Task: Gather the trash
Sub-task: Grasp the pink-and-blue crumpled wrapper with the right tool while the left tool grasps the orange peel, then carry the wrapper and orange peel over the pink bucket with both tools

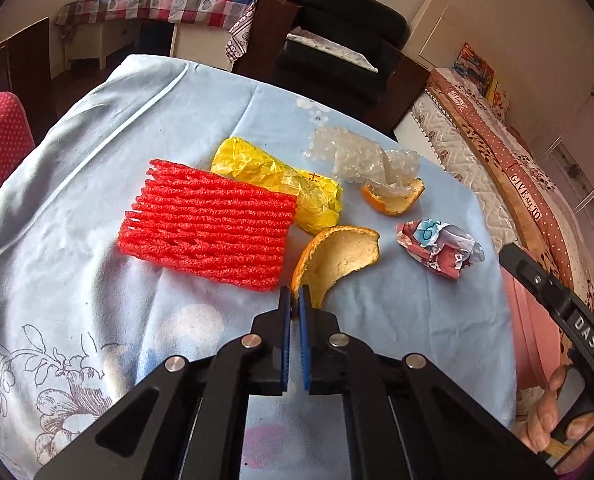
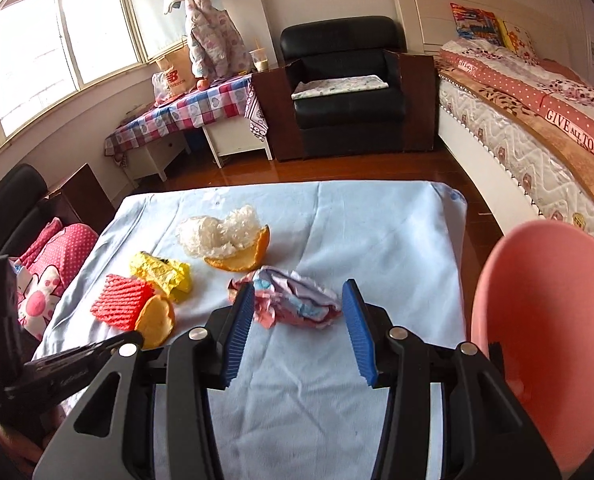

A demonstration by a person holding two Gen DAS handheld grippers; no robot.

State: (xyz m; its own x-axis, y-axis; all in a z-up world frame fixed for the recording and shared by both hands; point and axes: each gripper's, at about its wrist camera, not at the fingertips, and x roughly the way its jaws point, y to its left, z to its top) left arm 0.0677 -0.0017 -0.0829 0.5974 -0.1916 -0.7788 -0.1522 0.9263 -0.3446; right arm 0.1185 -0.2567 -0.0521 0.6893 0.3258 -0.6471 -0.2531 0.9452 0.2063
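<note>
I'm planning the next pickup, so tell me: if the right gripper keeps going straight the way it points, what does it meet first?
Most likely the crumpled wrapper, which lies between the open right gripper's fingertips. Depth is unclear, so the fingers may reach the blue cloth around it first.

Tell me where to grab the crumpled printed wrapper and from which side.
Grip the crumpled wrapper across its bunched middle, coming from above and the near side. It lies low and loose on the cloth, already between the right gripper pads, which stand open at either end.
</note>
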